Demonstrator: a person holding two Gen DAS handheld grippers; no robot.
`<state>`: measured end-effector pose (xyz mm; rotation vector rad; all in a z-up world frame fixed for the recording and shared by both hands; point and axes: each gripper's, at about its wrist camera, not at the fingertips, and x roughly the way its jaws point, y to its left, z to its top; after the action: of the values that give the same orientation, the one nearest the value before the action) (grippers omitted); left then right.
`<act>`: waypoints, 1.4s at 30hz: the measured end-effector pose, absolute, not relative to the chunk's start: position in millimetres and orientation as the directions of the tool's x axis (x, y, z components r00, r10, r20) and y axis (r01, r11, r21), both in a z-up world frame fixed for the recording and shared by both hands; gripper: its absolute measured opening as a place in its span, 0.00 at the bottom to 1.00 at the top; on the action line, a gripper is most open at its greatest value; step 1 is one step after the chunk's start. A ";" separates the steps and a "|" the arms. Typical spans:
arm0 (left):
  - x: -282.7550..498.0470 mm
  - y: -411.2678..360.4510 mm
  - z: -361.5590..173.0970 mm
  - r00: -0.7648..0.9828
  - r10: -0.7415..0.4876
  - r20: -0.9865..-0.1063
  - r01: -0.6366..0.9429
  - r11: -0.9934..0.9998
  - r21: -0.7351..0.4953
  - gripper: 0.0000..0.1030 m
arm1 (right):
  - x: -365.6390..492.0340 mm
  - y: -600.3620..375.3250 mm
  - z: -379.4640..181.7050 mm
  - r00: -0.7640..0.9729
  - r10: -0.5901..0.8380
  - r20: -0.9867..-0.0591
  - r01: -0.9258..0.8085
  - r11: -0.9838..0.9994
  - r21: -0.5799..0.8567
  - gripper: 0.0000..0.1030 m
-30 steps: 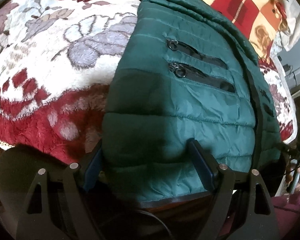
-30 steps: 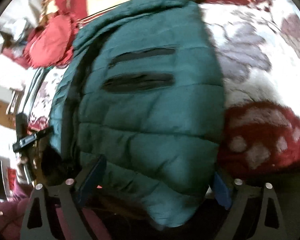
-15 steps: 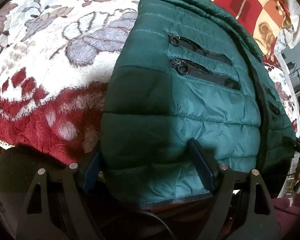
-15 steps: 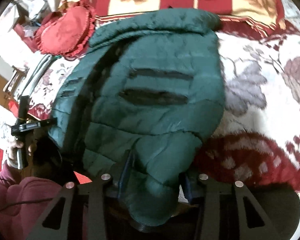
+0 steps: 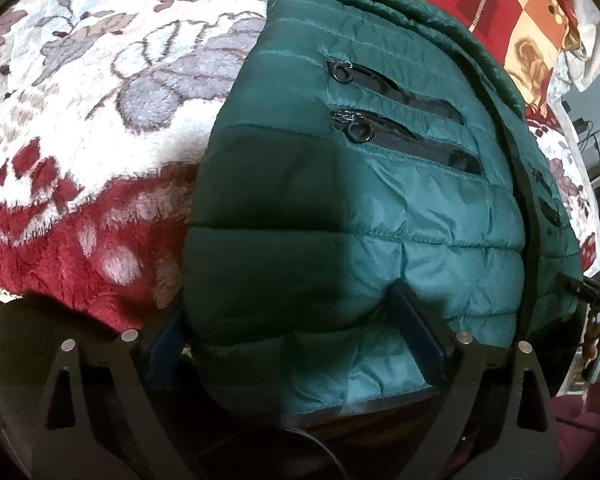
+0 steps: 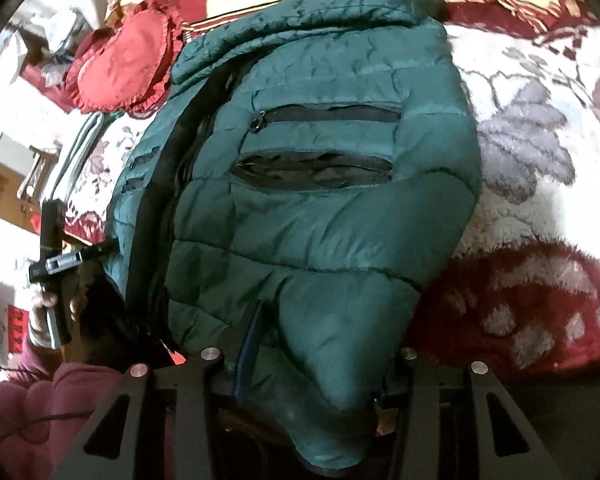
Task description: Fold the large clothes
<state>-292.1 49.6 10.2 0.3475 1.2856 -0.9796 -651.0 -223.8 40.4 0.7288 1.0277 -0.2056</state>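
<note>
On the bed (image 5: 80, 128), one jacket (image 5: 340, 220); left tongs (image 5: 296, 344) opening around its hem, right tongs (image 6: 320, 344), earlier spread, seemingly pinching it.

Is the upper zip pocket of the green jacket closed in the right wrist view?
Yes, the upper pocket is zipped flat; the lower one gapes.

Floral fleece blanket (image 5: 100, 128), frilled red cushion (image 6: 120, 68) at its far edge

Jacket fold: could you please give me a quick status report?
Left gripper opening, hem between its jaws. Right gripper shut on jacket hem. Jacket flat on blanket. Nothing in the way.
</note>
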 end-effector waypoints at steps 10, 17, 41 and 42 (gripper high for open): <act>-294.3 52.9 14.0 -0.025 -0.417 -0.908 0.762 0.580 -0.288 0.84 | -652.6 -226.2 47.9 0.549 0.173 -0.817 0.460 0.754 0.469 0.26; -295.8 65.7 26.2 -0.003 -0.446 -0.895 0.768 0.572 -0.288 0.36 | -648.0 -224.5 48.0 0.571 0.168 -0.804 0.450 0.755 0.477 0.26; -268.7 48.5 147.7 0.073 -0.724 -0.686 0.776 0.474 -0.417 0.11 | -641.9 -275.7 151.4 0.799 0.053 -0.599 0.378 0.731 0.568 0.18; -265.3 45.2 152.2 0.078 -0.732 -0.676 0.776 0.471 -0.420 0.11 | -639.5 -280.1 155.6 0.804 0.042 -0.593 0.379 0.733 0.565 0.18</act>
<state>-265.3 45.2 152.2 0.0534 0.9759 -1.1296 -639.5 -280.1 155.6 0.7346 0.6213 -0.1985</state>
